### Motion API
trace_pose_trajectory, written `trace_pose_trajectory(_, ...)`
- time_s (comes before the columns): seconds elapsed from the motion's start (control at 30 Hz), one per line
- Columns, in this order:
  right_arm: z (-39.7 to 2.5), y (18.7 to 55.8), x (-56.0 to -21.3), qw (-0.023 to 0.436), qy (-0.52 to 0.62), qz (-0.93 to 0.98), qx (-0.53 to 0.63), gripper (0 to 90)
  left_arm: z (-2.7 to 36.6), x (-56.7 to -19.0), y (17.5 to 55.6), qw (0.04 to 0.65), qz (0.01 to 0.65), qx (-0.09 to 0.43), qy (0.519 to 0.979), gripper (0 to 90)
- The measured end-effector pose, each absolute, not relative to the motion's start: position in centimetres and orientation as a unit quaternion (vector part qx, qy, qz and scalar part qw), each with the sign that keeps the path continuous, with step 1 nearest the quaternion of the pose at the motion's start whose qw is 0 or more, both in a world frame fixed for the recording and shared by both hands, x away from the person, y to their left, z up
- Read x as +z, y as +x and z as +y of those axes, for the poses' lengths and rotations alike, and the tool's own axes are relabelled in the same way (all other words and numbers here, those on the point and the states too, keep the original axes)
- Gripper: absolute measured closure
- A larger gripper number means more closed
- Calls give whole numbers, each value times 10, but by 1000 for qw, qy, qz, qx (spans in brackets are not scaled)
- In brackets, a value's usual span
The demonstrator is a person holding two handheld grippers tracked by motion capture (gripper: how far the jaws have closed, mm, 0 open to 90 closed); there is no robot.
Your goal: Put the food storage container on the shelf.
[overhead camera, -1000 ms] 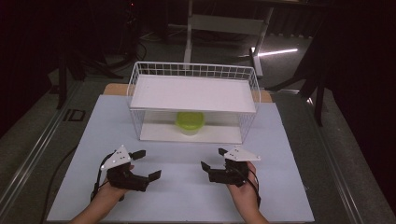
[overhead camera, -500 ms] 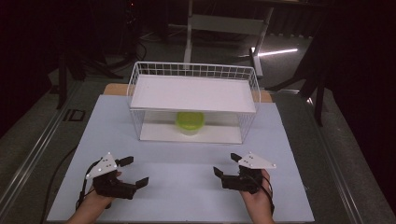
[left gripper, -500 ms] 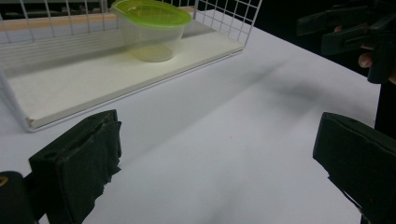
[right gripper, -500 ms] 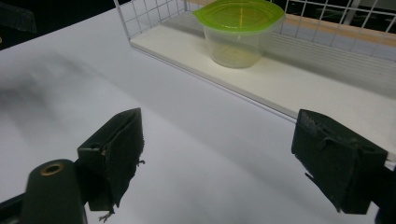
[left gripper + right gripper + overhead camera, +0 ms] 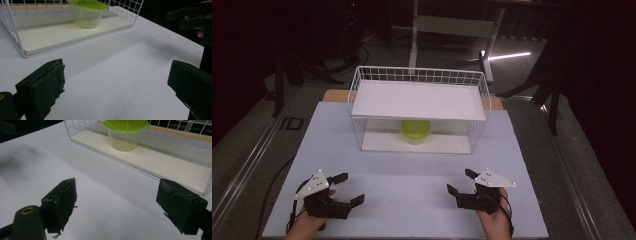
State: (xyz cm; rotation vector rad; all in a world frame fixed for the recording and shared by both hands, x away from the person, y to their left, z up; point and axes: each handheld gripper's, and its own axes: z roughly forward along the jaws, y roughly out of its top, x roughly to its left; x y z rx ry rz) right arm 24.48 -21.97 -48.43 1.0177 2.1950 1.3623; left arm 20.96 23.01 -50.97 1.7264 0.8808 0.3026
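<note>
The green-lidded container (image 5: pixel 415 132) sits at frame centre on the wire rack's (image 5: pixel 419 75) lower shelf. Left gripper (image 5: pixel 346 190) and right gripper (image 5: pixel 458 182), both wide and empty, rest low on the counter (image 5: pixel 412 175). Probably pre-reach; next, advance under the upper shelf.

White table sheet (image 5: pixel 412 200); grey metal stand (image 5: pixel 414 45) behind; bright light streak (image 5: pixel 507 55) on floor (image 5: pixel 572 160).

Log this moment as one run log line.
left gripper: open, empty | right gripper: open, empty | green-lidded container: lower shelf of wire rack | both grippers above white table
</note>
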Motion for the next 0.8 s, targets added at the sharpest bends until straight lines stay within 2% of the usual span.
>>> trace_pose_trajectory(0.3,-224,244,-500,171,363,783,475,167,231,-511,209,560,372,143,726,21)
trace_pose_trajectory(0.8,-223,248,-501,168,359,787,472,167,231,-512,207,559,364,154,729,21)
